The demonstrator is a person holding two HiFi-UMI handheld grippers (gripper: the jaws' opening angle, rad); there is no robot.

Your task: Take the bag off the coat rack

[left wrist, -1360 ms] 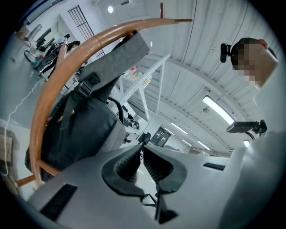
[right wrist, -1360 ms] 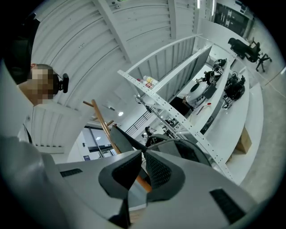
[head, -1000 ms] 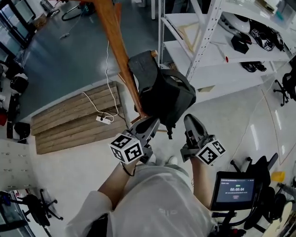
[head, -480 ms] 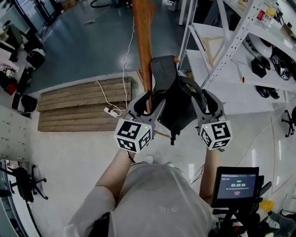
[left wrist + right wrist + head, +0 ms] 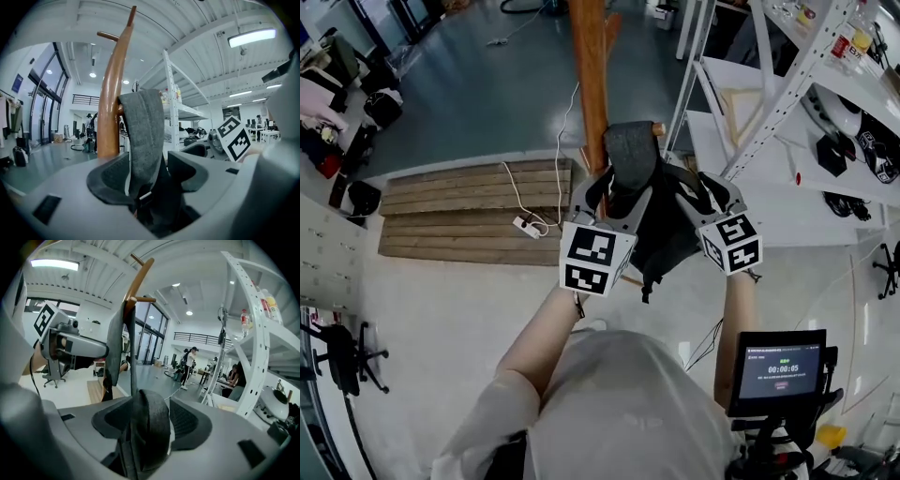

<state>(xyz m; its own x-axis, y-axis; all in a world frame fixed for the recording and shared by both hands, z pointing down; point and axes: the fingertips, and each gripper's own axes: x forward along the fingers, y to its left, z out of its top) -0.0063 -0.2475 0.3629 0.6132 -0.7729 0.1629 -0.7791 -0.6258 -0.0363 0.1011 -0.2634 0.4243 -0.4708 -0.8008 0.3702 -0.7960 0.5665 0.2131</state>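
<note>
Raised to the bag (image 5: 664, 234) on the coat rack (image 5: 591, 84), left hand-held gripper (image 5: 615, 193) and right hand-held gripper (image 5: 709, 191) are opening astride ungripped straps (image 5: 143, 136), which could slip out if lifted now.

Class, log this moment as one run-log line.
bag: hanging on coat rack | left gripper: opening, strap between jaws | right gripper: opening, second strap between jaws
</note>
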